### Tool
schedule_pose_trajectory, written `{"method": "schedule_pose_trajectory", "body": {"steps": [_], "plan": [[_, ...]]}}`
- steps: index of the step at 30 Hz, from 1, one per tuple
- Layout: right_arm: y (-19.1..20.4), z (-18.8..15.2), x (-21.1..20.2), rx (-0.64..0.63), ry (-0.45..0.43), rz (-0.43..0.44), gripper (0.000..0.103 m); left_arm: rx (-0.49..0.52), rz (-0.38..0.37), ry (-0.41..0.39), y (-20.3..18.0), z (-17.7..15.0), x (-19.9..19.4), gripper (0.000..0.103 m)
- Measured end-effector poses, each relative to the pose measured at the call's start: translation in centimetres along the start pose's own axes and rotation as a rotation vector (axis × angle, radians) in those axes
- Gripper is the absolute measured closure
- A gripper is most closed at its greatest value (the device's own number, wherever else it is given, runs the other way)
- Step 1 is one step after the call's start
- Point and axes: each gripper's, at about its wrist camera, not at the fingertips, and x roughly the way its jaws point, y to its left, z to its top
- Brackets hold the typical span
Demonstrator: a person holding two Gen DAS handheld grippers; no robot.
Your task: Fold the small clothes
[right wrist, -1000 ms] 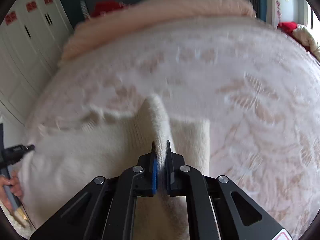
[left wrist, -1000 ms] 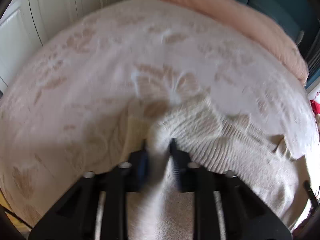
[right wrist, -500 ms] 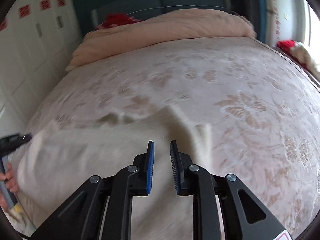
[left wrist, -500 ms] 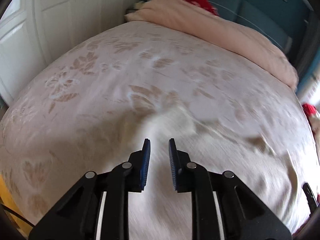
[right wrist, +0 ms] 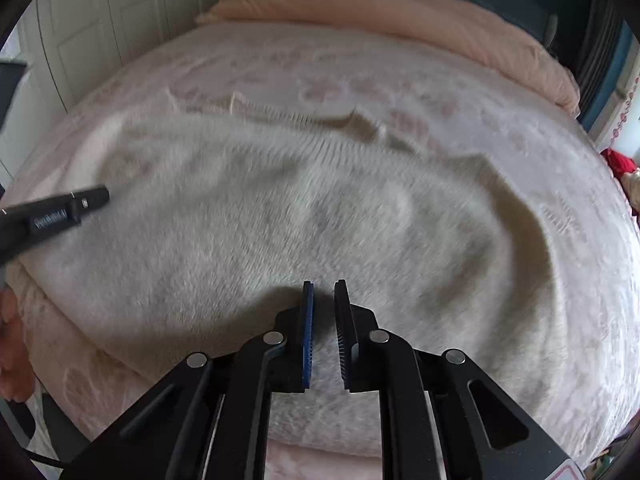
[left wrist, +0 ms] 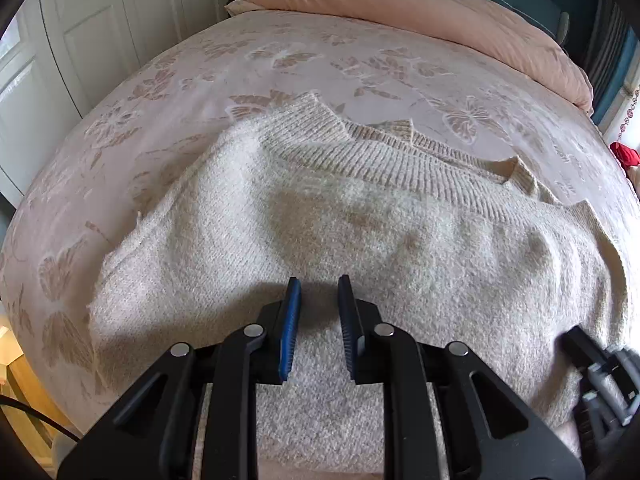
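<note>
A cream knitted sweater point(left wrist: 360, 240) lies folded on the bed, its ribbed hem point(left wrist: 384, 160) on top at the far side. It also shows, blurred, in the right wrist view point(right wrist: 280, 220). My left gripper point(left wrist: 318, 284) is open and empty, just above the sweater's near part. My right gripper point(right wrist: 323, 286) is open and empty over the sweater's near edge. The left gripper's finger shows at the left of the right wrist view point(right wrist: 60, 212). The right gripper shows at the lower right of the left wrist view point(left wrist: 600, 368).
The bed point(left wrist: 160, 80) has a pale cover with a butterfly pattern. A peach duvet point(left wrist: 420, 12) lies rolled along the head of the bed. White cupboard doors point(left wrist: 80, 20) stand at the left. The bed's near edge runs below the sweater.
Both grippers have let go of the sweater fabric, opened and drawn back toward the near edge. The fold they held now lies flat on the sweater.
</note>
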Motion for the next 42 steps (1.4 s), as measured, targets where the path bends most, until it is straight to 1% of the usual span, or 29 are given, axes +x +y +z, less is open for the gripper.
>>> {"method": "schedule_pose_trajectory", "body": {"steps": [2,15,18,21,24,26,28,30,31,32,34,35,36,37,38,39,40,41,42], "plan": [[0.2,0.0,0.0,-0.003,-0.004,-0.009,0.09,0.004,0.003,-0.001,0.0,-0.1,0.0,0.085],[0.1,0.1,0.4,0.005,0.001,0.002,0.09,0.006,0.02,-0.002,-0.2,-0.1,0.5,0.084],[-0.1,0.0,-0.4,0.03,-0.02,0.011,0.09,0.006,0.023,-0.003,-0.2,-0.1,0.5,0.084],[-0.9,-0.8,-1.1,0.052,-0.024,0.021,0.09,0.005,0.02,-0.002,-0.2,-0.1,0.5,0.084],[-1.4,-2.0,-0.2,0.056,0.006,0.031,0.09,-0.001,0.015,-0.001,-0.2,-0.2,0.5,0.084],[-1.7,-2.0,-1.3,0.08,-0.004,0.051,0.091,-0.012,0.005,0.003,0.0,-0.2,0.3,0.084],[-2.2,-2.1,-3.7,0.097,-0.056,0.073,0.091,-0.049,-0.026,0.008,0.8,-0.1,-0.7,0.084],[-2.6,-2.9,-4.9,0.094,-0.078,0.054,0.09,-0.083,-0.054,-0.003,2.0,-0.3,-2.1,0.084],[-3.3,-3.7,-5.2,0.101,-0.076,0.035,0.09,-0.104,-0.055,-0.016,3.0,-0.5,-3.0,0.083],[-4.3,-4.4,-5.4,0.117,-0.071,0.017,0.09,-0.125,-0.049,-0.023,4.0,-0.8,-3.7,0.081],[-7.1,-6.2,-6.0,0.192,-0.071,-0.019,0.087,-0.179,-0.041,-0.03,6.4,-1.5,-4.5,0.063],[-8.7,-7.0,-6.4,0.243,-0.074,-0.021,0.082,-0.204,-0.033,-0.028,7.2,-1.8,-4.6,0.06],[-10.1,-7.6,-6.8,0.293,-0.077,-0.018,0.07,-0.237,-0.033,-0.024,8.4,-2.1,-4.6,0.058],[-12.0,-8.5,-6.9,0.359,-0.078,-0.009,0.064,-0.273,-0.048,-0.016,9.7,-2.6,-4.4,0.058],[-13.1,-9.0,-6.7,0.397,-0.075,-0.001,0.057,-0.299,-0.057,-0.003,10.7,-2.9,-4.1,0.057],[-14.1,-9.5,-6.4,0.436,-0.066,0.011,0.057,-0.34,-0.061,0.016,11.7,-3.4,-3.6,0.053],[-15.3,-9.9,-5.6,0.49,-0.047,0.048,0.057,-0.37,-0.065,0.028,12.2,-3.8,-3.2,0.047],[-16.0,-10.2,-5.0,0.529,-0.037,0.086,0.055,-0.409,-0.086,0.041,12.7,-4.1,-2.8,0.045],[-16.7,-10.4,-4.1,0.577,-0.03,0.134,0.053,-0.466,-0.125,0.057,13.3,-4.6,-2.1,0.041]]}}
